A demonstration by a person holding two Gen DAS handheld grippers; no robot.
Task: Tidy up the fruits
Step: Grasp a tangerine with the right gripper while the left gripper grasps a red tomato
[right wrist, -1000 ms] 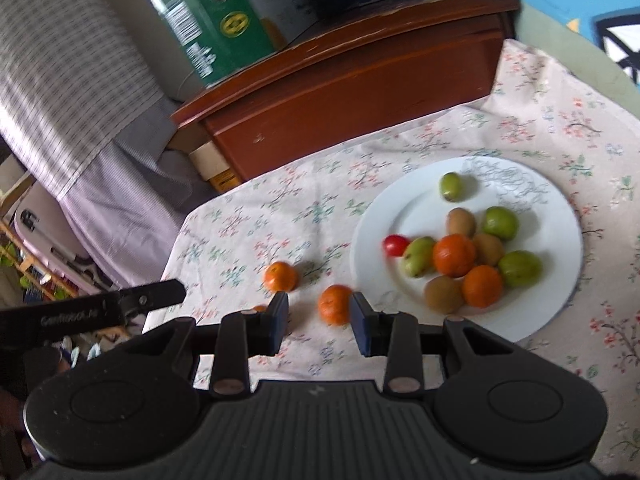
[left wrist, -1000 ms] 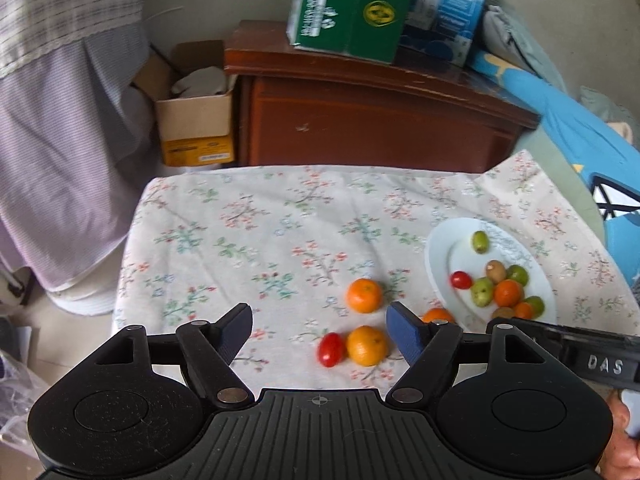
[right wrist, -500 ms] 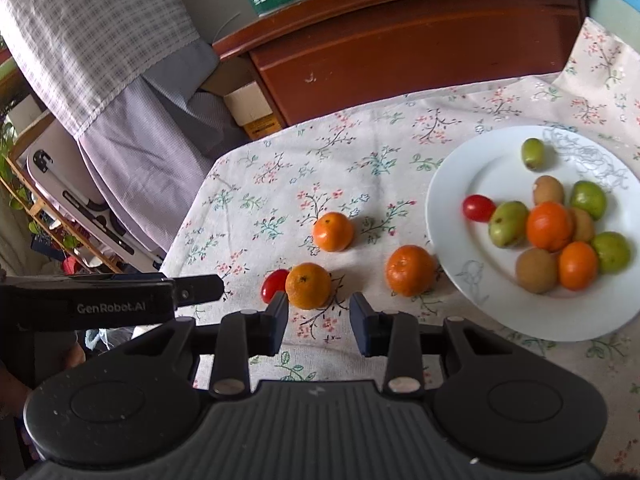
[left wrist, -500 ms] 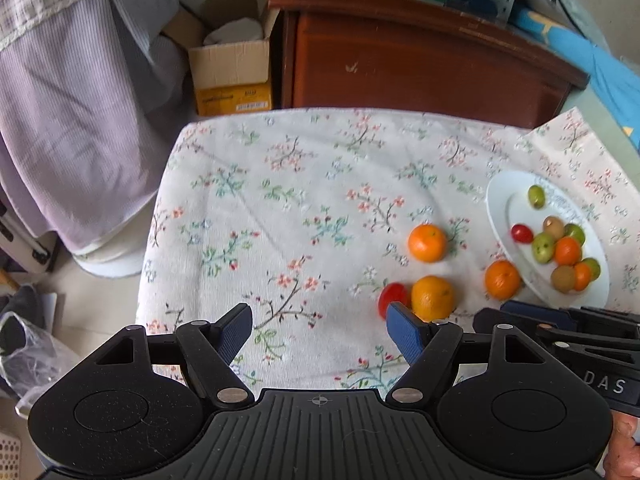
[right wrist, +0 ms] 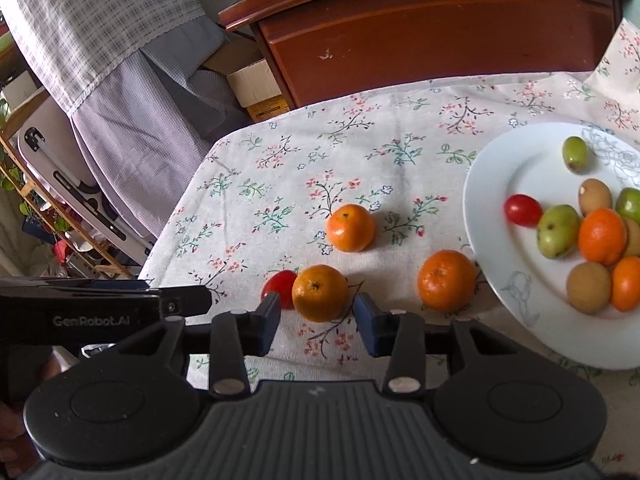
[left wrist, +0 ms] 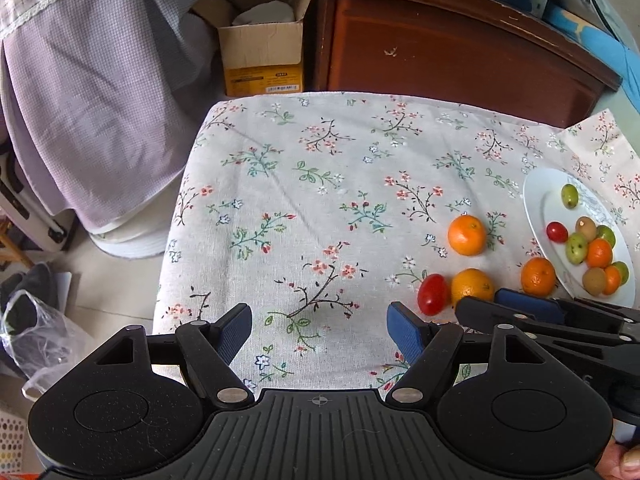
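Nearest orange (right wrist: 320, 293) lies on the flowered cloth of the table (right wrist: 280, 184), just ahead of the right tool (right wrist: 316, 322), whose blue pads stand apart on either side of the fruit's near edge, not gripping it. A red cherry tomato (right wrist: 280, 286) touches that orange on its left. Second orange (right wrist: 350, 227) sits farther back, apart from the first; third orange (right wrist: 447, 281) lies right beside the rim of the white plate (right wrist: 500, 184). On the plate: a red tomato (right wrist: 522, 210), green fruits, brown fruits and two more oranges bunched together, with one green fruit (right wrist: 575, 153) alone toward the far rim. Left tool (left wrist: 319, 328) hangs above the near edge of the table, left of the loose fruit, pads spread wide with nothing between them. Behind the table, a dark wooden cabinet (left wrist: 452, 48); an open cardboard box (left wrist: 262, 56) on the floor beside it; lilac checked cloth (left wrist: 92, 100) draped at far left.
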